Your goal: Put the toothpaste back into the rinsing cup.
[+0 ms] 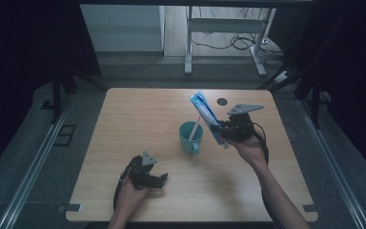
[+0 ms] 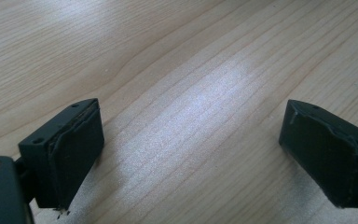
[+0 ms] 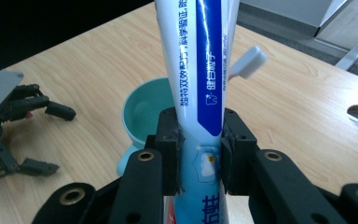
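1. While the right gripper (image 3: 199, 154) pinches the white-and-blue plastic toothpaste tube (image 3: 196, 70) between its pads, the tube is lifted off the light wooden table (image 1: 138, 114) and tilts just beside the teal mug (image 1: 189, 137).
2. Already done, as I judge it: a white toothbrush (image 3: 248, 61) stands in the mug.
3. Left to do: probably setting the tube into the mug.
4. Empty and spread wide, the left gripper (image 1: 148, 177) rests on the table nearer the person, well apart from the mug.
5. Hard to make out: the tube's cap end is cut off below the pads, and the mug's base sits behind the tube.
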The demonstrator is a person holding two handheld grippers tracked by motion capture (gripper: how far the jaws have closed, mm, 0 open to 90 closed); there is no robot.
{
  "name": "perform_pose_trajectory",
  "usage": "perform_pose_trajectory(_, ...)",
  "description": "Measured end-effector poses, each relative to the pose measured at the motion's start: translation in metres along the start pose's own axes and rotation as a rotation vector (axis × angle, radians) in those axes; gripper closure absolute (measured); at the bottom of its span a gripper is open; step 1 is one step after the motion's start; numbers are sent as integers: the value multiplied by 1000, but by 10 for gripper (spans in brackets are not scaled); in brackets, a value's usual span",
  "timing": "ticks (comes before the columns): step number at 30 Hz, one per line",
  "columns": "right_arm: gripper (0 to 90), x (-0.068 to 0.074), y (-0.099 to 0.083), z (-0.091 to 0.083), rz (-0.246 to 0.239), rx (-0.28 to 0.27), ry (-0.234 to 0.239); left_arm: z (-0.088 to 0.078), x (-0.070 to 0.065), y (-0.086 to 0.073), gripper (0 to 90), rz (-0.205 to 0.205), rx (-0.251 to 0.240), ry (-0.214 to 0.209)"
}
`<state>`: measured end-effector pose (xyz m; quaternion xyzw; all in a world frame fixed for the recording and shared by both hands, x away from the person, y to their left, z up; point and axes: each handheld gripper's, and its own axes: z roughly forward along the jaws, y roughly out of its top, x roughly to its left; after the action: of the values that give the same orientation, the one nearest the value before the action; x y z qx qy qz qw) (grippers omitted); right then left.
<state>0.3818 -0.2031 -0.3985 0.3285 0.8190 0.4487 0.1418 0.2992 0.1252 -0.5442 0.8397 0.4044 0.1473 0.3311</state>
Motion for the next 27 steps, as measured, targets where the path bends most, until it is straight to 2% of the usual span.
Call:
perform_pose_trajectory(10,720,5,9,11,-5,-40,7,0,0,0,65,1,1,0)
perform_pose_trajectory(27,720,10,20,29,17,-97,-1,0,0,0,65,1,1,0)
